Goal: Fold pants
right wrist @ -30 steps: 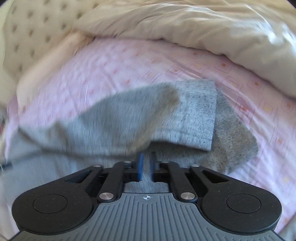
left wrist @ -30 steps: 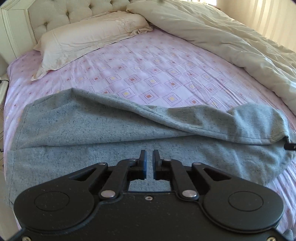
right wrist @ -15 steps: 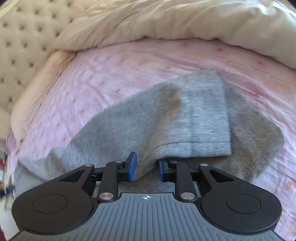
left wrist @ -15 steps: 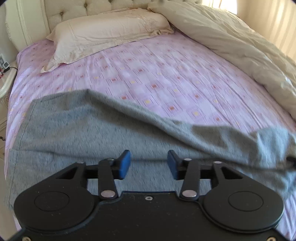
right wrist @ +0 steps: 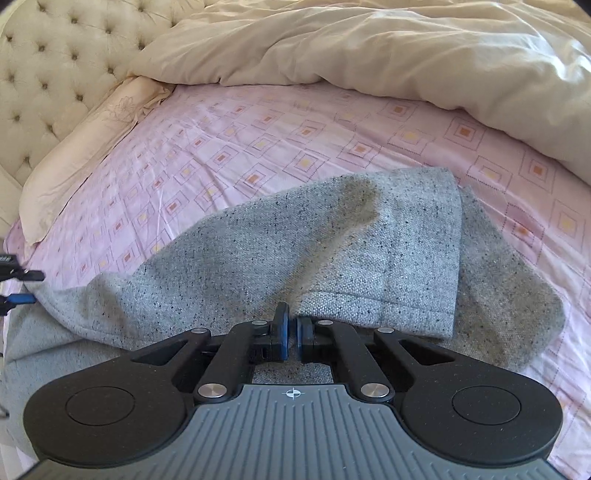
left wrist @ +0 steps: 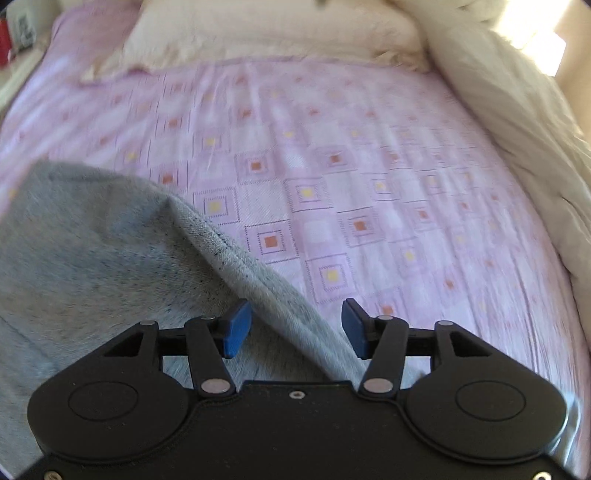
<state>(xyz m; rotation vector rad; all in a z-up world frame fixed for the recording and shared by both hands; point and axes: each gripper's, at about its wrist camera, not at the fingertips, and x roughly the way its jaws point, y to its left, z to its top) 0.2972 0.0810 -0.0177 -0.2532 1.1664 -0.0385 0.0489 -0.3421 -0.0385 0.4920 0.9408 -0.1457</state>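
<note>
Grey speckled pants (right wrist: 332, 251) lie folded lengthwise on the pink patterned sheet (right wrist: 258, 147). My right gripper (right wrist: 293, 336) is shut on the near edge of the upper leg, right by its hem (right wrist: 380, 306). In the left wrist view the pants (left wrist: 92, 258) fill the lower left, and their seamed edge (left wrist: 236, 254) runs diagonally down between my fingers. My left gripper (left wrist: 295, 328) is open and its jaws are still opening. The fabric lies between the blue pads (left wrist: 236, 328), which do not press on it. My left gripper's fingertips (right wrist: 20, 275) also show at the far left edge of the right wrist view.
A cream duvet (right wrist: 406, 55) is bunched along the far and right side of the bed. A pillow (left wrist: 277, 33) lies at the head, against a tufted headboard (right wrist: 55, 55). Bare sheet (left wrist: 369, 184) stretches beyond the pants.
My left gripper went from shut to open and slid along the pants toward the pillow end while rolling. My right gripper closed on the upper leg's near edge and stayed put.
</note>
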